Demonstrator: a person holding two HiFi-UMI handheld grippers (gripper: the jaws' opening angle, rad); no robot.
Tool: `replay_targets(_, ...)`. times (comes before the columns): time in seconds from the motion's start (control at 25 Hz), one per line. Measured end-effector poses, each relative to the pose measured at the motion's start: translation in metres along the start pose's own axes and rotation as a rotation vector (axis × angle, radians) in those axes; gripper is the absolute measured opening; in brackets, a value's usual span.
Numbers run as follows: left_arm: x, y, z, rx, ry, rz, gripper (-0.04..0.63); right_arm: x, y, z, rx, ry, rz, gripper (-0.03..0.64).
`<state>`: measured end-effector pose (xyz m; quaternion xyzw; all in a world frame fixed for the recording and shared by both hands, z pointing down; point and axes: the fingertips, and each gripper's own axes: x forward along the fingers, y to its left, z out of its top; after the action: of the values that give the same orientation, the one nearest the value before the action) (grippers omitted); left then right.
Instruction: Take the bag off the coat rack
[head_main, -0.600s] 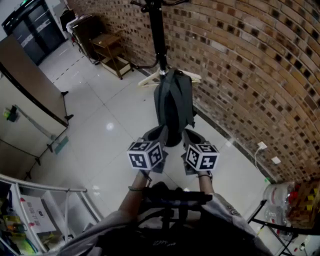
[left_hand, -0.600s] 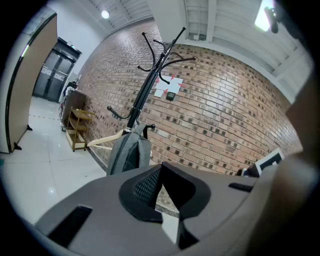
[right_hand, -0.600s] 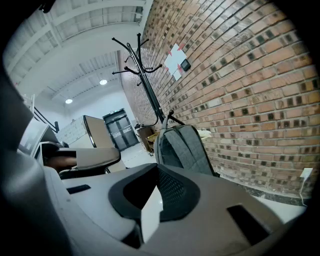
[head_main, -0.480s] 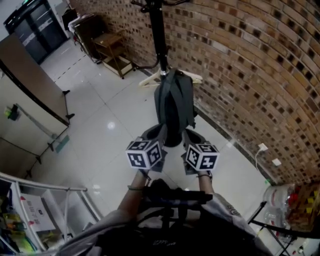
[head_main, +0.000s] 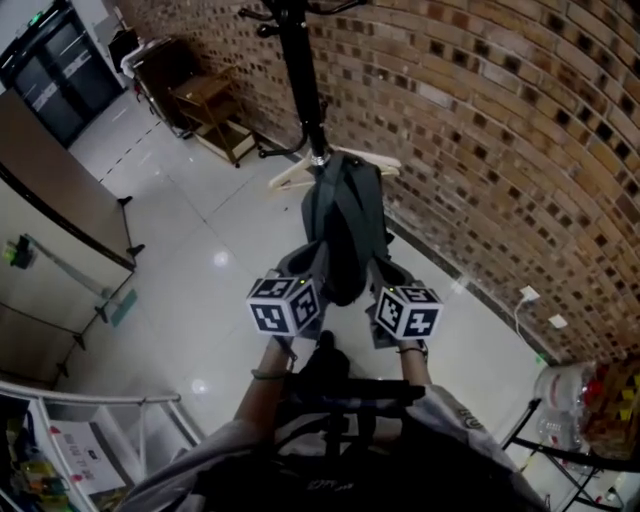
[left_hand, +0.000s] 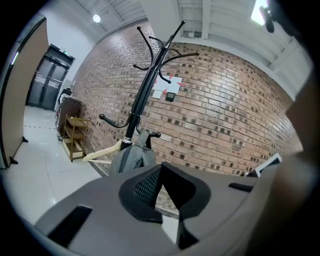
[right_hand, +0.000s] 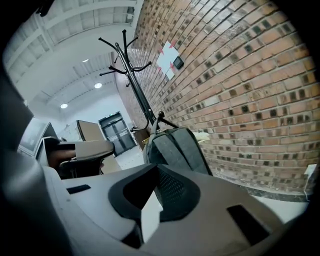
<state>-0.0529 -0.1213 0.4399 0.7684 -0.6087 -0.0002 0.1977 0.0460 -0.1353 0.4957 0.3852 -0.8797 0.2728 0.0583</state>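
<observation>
A grey backpack (head_main: 340, 225) hangs by its top loop from a low hook of the black coat rack (head_main: 300, 70), which stands against the brick wall. My left gripper (head_main: 303, 268) and right gripper (head_main: 385, 275) sit side by side at the bag's lower end, one at each side, apart from it. In the left gripper view the bag (left_hand: 132, 157) and rack (left_hand: 145, 95) lie ahead, and the left gripper (left_hand: 161, 192) is shut with nothing in it. In the right gripper view the bag (right_hand: 177, 147) is close ahead, and the right gripper (right_hand: 156, 195) looks shut and empty.
A pale wooden hanger (head_main: 290, 172) hangs on the rack behind the bag. A wooden shelf unit (head_main: 215, 110) stands by the wall at the back left. A wall socket (head_main: 527, 293) and plastic bottles (head_main: 560, 385) are at the right. A white frame (head_main: 110, 385) is at the lower left.
Both grippers have come slightly closer to the bag's lower end, and the left one has shifted a little left. The bag still hangs on its hook.
</observation>
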Motion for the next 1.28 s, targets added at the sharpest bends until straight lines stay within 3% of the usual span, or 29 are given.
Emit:
replay_targets(0.08, 0.012, 0.010, 0.006, -0.001, 0.008, -0.026, 0.010, 0.012, -0.003, 0.005, 0.001, -0.001, -0.017, 0.008)
replay_targets(0.2, 0.032, 0.024, 0.021, -0.013, 0.016, -0.086, 0.083, 0.030, -0.012, 0.017, 0.016, -0.011, -0.052, 0.008)
replay_targets(0.32, 0.052, 0.040, 0.038, 0.010, 0.028, -0.134, 0.095, 0.050, -0.019, 0.023, 0.039, -0.015, -0.086, 0.008)
replay_targets(0.52, 0.079, 0.057, 0.057, -0.011, 0.057, -0.280, 0.143, 0.076, -0.027, 0.030, 0.053, -0.015, -0.150, 0.008)
replay_targets(0.76, 0.115, 0.069, 0.065, 0.061, 0.133, -0.409, 0.144, 0.093, -0.037, 0.035, 0.067, -0.025, -0.226, 0.008)
replay_targets(1.04, 0.150, 0.064, 0.059, 0.205, 0.252, -0.576, 0.144, 0.101, -0.049, 0.039, 0.098, -0.048, -0.314, 0.008)
replay_targets(1.28, 0.168, 0.063, 0.061, 0.085, 0.310, -0.688, 0.144, 0.109, -0.056, 0.037, 0.117, -0.048, -0.358, 0.008)
